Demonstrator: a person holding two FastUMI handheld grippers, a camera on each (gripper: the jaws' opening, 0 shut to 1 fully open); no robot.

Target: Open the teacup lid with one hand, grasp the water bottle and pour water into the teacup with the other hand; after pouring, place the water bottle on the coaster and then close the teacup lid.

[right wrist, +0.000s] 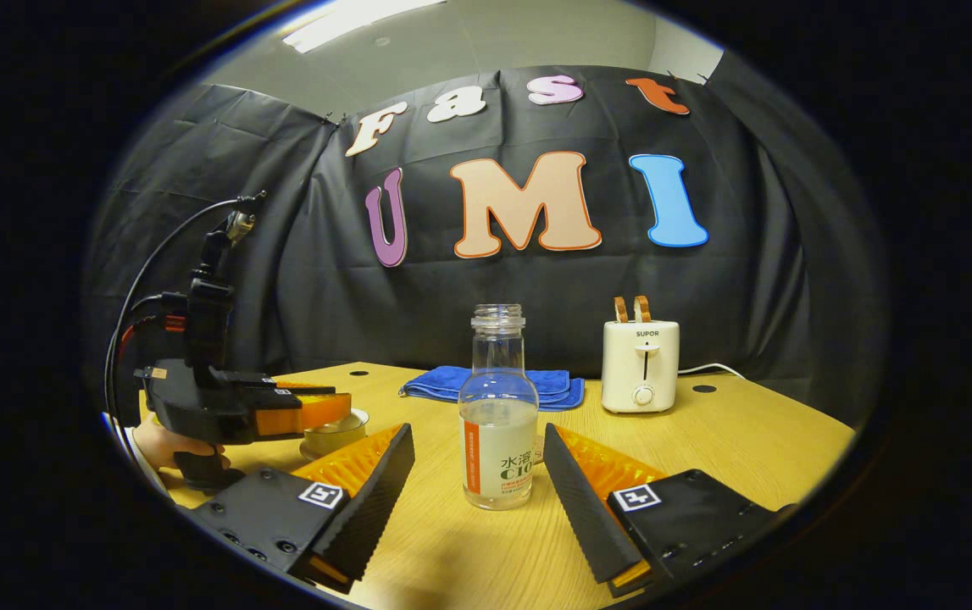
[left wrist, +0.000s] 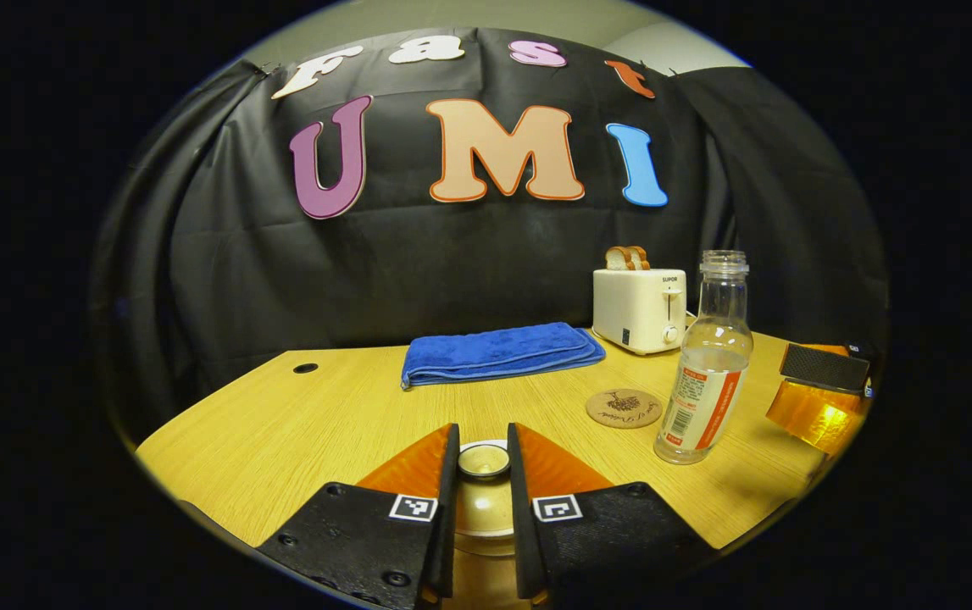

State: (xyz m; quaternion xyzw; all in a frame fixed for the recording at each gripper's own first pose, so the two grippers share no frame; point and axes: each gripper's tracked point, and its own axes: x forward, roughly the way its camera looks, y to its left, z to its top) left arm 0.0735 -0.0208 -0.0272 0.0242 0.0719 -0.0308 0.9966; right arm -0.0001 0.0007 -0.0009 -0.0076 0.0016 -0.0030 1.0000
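Note:
The pale teacup lid (left wrist: 484, 508) lies straight under the left gripper (left wrist: 483, 429), whose fingers press on both sides of the lid's round knob (left wrist: 484, 462). In the right gripper view that left gripper (right wrist: 316, 411) hovers over the teacup (right wrist: 341, 439) at the table's left. The clear, uncapped water bottle (right wrist: 498, 424), partly full, stands upright between the wide-apart fingers of the right gripper (right wrist: 477, 434), touched by neither. In the left gripper view the bottle (left wrist: 706, 373) stands just right of the round cork coaster (left wrist: 624, 408), with the right gripper (left wrist: 824, 390) beyond it.
A folded blue towel (left wrist: 498, 352) lies at the back of the wooden table (left wrist: 299, 432). Beside it stands a white toaster (left wrist: 640, 309) with bread in its slots. A hand (right wrist: 155, 445) holds the left gripper at the table's left edge.

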